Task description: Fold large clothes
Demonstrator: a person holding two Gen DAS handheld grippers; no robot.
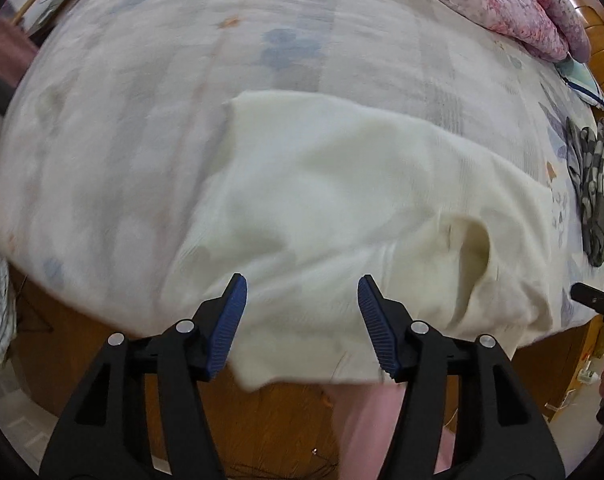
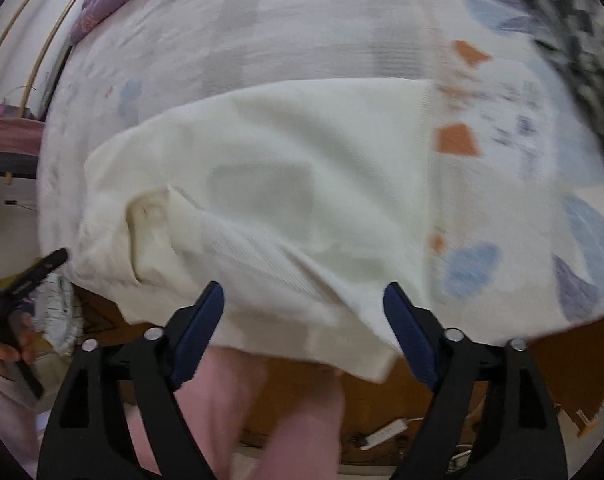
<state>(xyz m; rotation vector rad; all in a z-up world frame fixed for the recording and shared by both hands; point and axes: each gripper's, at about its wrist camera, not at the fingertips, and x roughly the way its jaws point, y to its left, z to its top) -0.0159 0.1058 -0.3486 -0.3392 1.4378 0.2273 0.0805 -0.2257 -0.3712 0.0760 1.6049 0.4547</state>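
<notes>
Lying: the cream garment [image 1: 322,200] is spreading flat on the bed [image 1: 121,120], its near hem overhanging the bed edge toward the person.
Left tongs [image 1: 302,316]: gaping wide, gripping nothing, hovering just above the near hem.
Right tongs [image 2: 304,320]: likewise released and empty, hanging over the hem's right corner.
Long axis: running left to right across both views.
Nearer: both sitting about equally close; the neck opening [image 1: 468,240] is lying toward the left tongs' right.
Beside: a checked cloth [image 1: 594,184] is resting apart.

Cream knit garment [image 1: 342,216] — folded, lying flat, overhanging bed edge.
</notes>
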